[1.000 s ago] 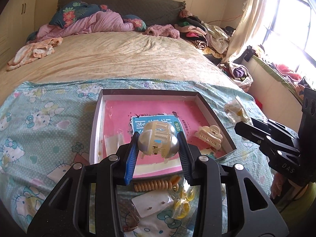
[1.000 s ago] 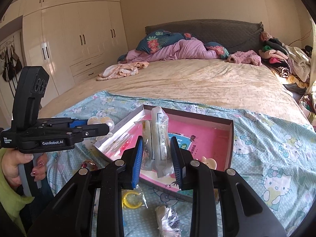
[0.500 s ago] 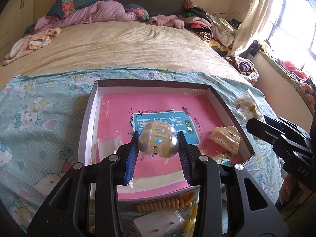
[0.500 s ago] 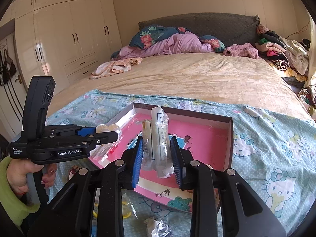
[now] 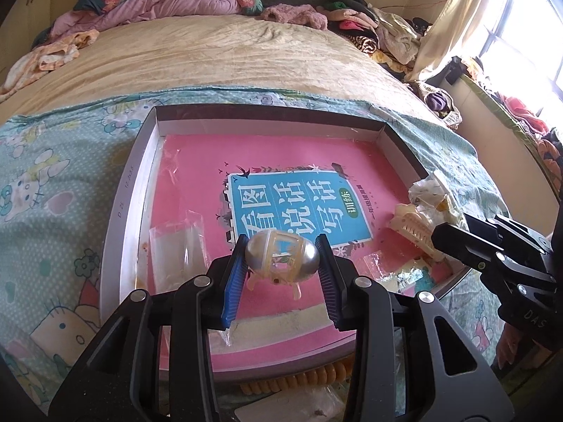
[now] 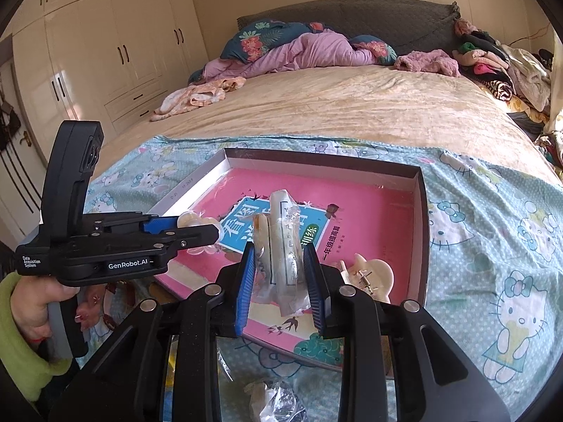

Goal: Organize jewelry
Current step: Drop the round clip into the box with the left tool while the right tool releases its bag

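Left gripper (image 5: 281, 267) pinches a cream-and-silver rounded hair claw (image 5: 281, 258) above the shallow grey box (image 5: 121, 211). Right gripper (image 6: 279, 274) clamps a clear plastic packet of jewelry (image 6: 283, 246) over the box; left gripper's body reads "GenRobot.AI". Inside the box, a pink book (image 5: 281, 165) with a blue Chinese title panel.

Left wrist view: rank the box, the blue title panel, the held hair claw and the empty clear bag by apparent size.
1. Box
2. Blue title panel
3. Held hair claw and clear bag: look alike; the claw is nearer, so unranked.

Book (image 5: 299, 183) flat in box (image 5: 130, 190) on bed (image 5: 211, 56); hair claw (image 5: 415, 225) at box's right side.
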